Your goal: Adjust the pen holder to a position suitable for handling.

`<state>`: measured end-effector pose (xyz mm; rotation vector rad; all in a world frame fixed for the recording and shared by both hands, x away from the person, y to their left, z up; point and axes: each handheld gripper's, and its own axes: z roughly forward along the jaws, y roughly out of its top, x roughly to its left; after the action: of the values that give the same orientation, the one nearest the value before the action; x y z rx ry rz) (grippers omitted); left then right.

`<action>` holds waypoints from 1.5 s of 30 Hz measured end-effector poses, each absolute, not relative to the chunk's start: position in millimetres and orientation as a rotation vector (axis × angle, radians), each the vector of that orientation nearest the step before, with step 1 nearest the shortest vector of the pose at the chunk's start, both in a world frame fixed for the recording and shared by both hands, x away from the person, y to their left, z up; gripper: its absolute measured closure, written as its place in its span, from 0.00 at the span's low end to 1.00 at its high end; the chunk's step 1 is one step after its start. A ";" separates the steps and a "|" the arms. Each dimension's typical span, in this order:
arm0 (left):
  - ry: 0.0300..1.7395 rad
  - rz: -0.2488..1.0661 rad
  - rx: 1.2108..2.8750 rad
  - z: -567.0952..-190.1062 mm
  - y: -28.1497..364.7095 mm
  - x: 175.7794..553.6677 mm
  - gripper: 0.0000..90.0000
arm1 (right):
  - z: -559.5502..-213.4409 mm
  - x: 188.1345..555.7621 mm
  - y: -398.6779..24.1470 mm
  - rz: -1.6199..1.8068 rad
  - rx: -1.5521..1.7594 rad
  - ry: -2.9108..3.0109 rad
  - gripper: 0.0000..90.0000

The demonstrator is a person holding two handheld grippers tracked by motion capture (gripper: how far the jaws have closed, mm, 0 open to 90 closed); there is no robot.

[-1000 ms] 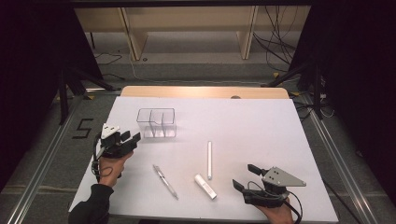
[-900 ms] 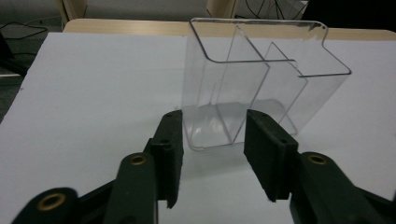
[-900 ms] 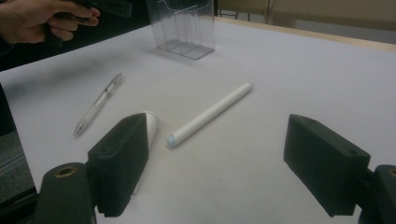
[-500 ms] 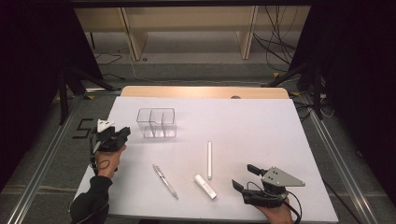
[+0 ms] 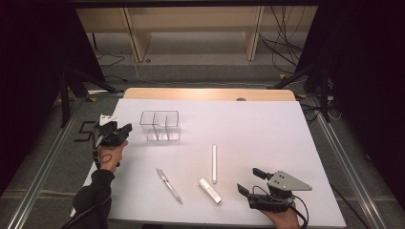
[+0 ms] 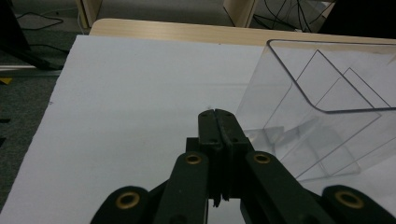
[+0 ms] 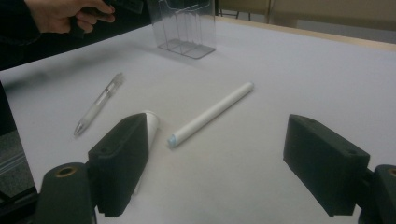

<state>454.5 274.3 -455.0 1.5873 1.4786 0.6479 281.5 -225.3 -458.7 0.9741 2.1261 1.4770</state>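
My left gripper (image 5: pixel 127 129) hovers near the table's left edge, just left of a clear divided container (image 5: pixel 161 125). In the left gripper view its jaws (image 6: pixel 218 115) are pressed together with nothing between them; they have just been closing. The container (image 6: pixel 322 93) stands close on their right. My right gripper (image 5: pixel 249 181) rests at the front right, jaws wide apart and holding nothing (image 7: pixel 219 140). Ahead of it lie a long white marker (image 7: pixel 210 114), a short white tube (image 7: pixel 150 122) partly behind one jaw, and a clear pen (image 7: pixel 98 105).
The white sheet (image 5: pixel 267 129) covers the table, with a strip of bare wood (image 5: pixel 210 94) along the far edge. In the high view the marker (image 5: pixel 214 163), tube (image 5: pixel 210 190) and pen (image 5: pixel 169 185) lie front centre. Black frame legs and cables stand beyond the table.
The left gripper has drifted left and slightly farther away, beside the container, and its jaws have gone from apart to shut. The right gripper and the objects on the table have not moved.
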 end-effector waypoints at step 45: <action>1.395 0.535 1.652 -459.0 224.7 483.9 0.99 | -459.0 281.6 -223.9 1.465 0.966 2.140 0.26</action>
<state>483.9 224.7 -459.0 1.6524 1.3946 0.5348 281.6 -223.9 -459.0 0.9656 2.1400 1.4646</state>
